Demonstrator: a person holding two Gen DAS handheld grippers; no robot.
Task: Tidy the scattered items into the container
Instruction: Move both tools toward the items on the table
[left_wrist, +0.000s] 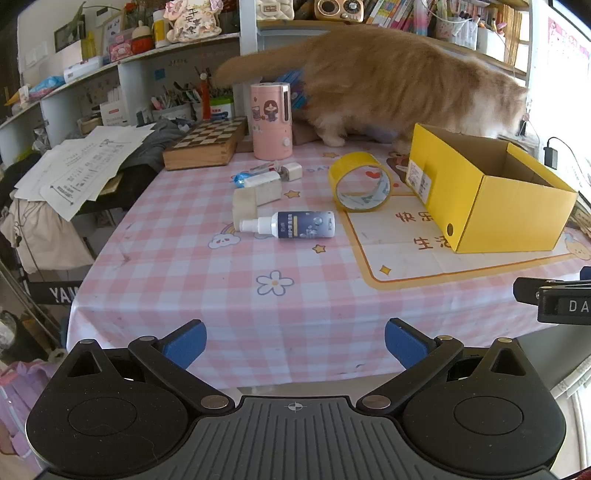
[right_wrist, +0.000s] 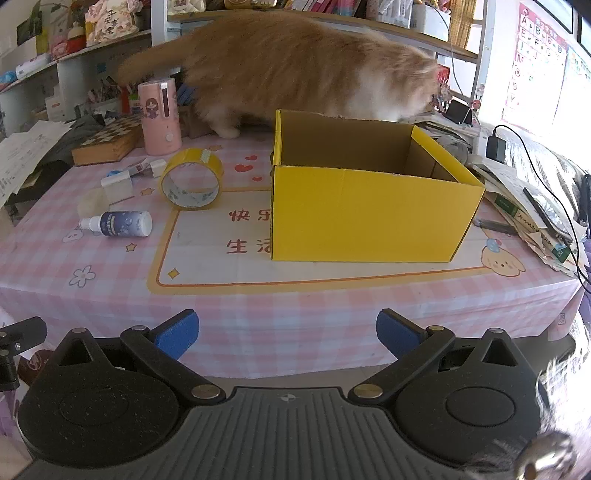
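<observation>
Waiting on the pink checked tablecloth (left_wrist: 177, 280), the scattered items sit in a loose cluster to the left of the yellow cardboard box (right_wrist: 369, 218), which stands open-topped on the printed mat and looks empty as far as its inside shows. Nearest the table's front edge lies the small spray bottle (left_wrist: 295, 224) on its side, nozzle pointing left; just behind it is a pale block (left_wrist: 255, 197), then a few small white pieces (left_wrist: 273, 174) I can't identify, and the roll of yellow tape (left_wrist: 360, 181) stands on its edge between that cluster and the box. Nothing appears to have gone in yet, so I judge the tidying is at its very start, at the approach before a first pick. The spray bottle looks the easiest first target, and taking it calls for a reach forward over the table edge, the fingers straddling its body across the short width. The left gripper (left_wrist: 295, 345) hangs short of the table with its blue pads spread wide and nothing between them; the right gripper (right_wrist: 288, 336) is the same, gaping and empty, facing the box. An orange cat (right_wrist: 295, 62) stands along the far side, right behind the box, near a pink cylinder (left_wrist: 271, 120) and a chessboard (left_wrist: 207, 142).
</observation>
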